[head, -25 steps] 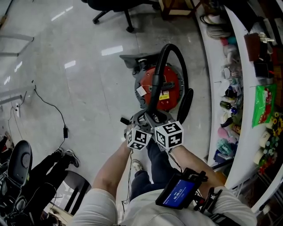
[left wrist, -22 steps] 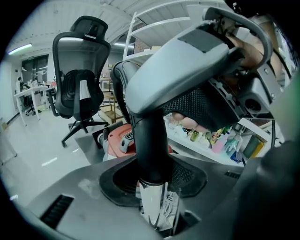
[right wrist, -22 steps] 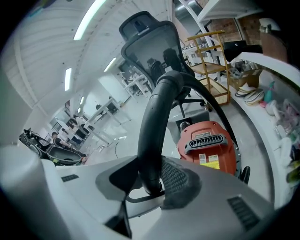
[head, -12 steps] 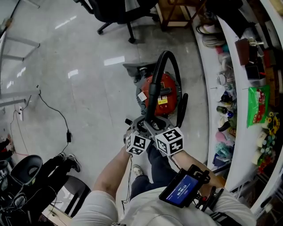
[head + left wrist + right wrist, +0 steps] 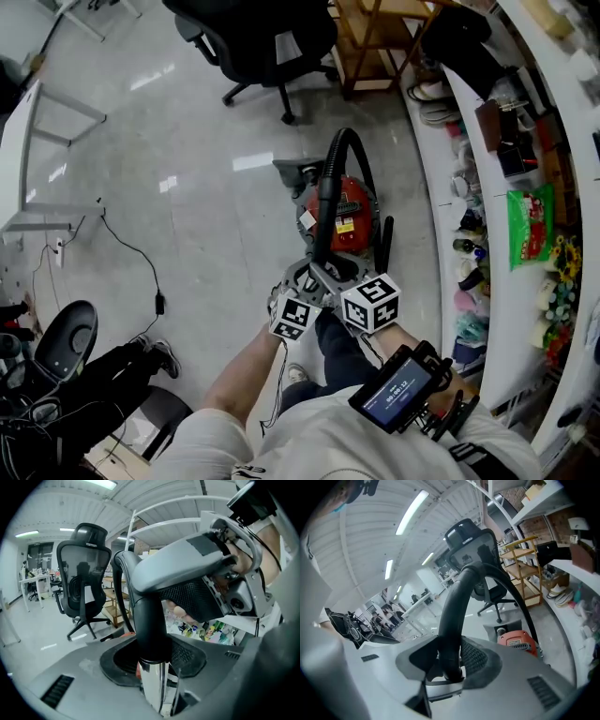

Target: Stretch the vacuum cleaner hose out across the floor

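Clamping entry: left gripper [image 5: 152, 654] shut tight on the chrome tube [image 5: 153, 686] at the vacuum hose [image 5: 328, 192] handle; right gripper [image 5: 448, 662] shut tight on the black hose cuff just beside it. Hose arches from both grippers to the red vacuum cleaner [image 5: 351, 212] on the floor [image 5: 187, 234], far of the person. Tube's lower end is cut off behind the gripper bodies.

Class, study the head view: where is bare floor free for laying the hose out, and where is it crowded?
Free: the broad floor left of the vacuum cleaner and its hose, between the office chair and the black cable. Crowded: the strip right of the vacuum along the white shelves, and the wooden rack behind.
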`<state>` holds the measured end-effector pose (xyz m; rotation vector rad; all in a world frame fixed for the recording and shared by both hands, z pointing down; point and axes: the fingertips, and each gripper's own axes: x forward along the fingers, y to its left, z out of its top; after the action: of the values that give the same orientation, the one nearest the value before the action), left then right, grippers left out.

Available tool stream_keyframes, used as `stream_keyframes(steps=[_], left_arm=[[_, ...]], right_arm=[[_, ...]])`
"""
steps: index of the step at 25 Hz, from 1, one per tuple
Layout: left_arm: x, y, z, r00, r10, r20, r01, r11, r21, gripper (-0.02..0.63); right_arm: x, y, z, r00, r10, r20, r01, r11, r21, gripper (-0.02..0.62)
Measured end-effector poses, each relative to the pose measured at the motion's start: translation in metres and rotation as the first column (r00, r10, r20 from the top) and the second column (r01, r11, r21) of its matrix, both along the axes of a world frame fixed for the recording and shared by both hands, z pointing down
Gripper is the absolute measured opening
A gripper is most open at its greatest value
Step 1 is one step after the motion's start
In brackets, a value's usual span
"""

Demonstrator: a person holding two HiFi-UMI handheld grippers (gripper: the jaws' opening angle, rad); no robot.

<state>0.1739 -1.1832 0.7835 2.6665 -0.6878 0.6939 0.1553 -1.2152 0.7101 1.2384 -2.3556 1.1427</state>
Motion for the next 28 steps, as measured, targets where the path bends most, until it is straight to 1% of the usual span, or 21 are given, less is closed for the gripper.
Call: stream_keyframes(steps=[5, 10, 15, 18, 22, 24, 28], left_arm=[[-0.001, 0.002, -0.054, 1.000, -0.004, -0.030, 0.005, 1.000, 0.029, 0.155], [-0.009, 0.002, -0.103, 0.998, -0.019, -0.067, 0.023, 0.998, 0.063, 0.155], [-0.018, 0.005, -0.146, 0.994, -0.033, -0.103, 0.041, 0.996, 0.082, 0.155], [-0.022, 0.013, -0.168, 0.992, -0.022, -0.127, 0.034, 0.995, 0.093, 0.155], [-0.025, 0.020, -0.191, 0.988, -0.009, -0.151, 0.027, 0.993, 0.117, 0.155], [-0.027, 0.026, -0.202, 0.988, -0.005, -0.157, 0.025, 0.991, 0.129, 0.155], [-0.028, 0.035, -0.220, 0.986, -0.003, -0.166, 0.029, 0.988, 0.151, 0.155]], right_arm=[[-0.002, 0.003, -0.049, 0.999, -0.036, 0.031, 0.034, 0.996, 0.077, 0.146], [-0.010, 0.002, -0.098, 0.996, -0.074, 0.056, 0.065, 0.985, 0.158, 0.146], [-0.017, 0.004, -0.139, 0.989, -0.111, 0.096, 0.090, 0.976, 0.197, 0.152], [-0.020, 0.009, -0.163, 0.983, -0.131, 0.130, 0.099, 0.969, 0.227, 0.161], [-0.022, 0.014, -0.190, 0.971, -0.140, 0.192, 0.089, 0.963, 0.253, 0.180], [-0.025, 0.020, -0.201, 0.971, -0.146, 0.189, 0.092, 0.959, 0.270, 0.189], [-0.025, 0.024, -0.219, 0.977, -0.146, 0.154, 0.094, 0.948, 0.304, 0.187]])
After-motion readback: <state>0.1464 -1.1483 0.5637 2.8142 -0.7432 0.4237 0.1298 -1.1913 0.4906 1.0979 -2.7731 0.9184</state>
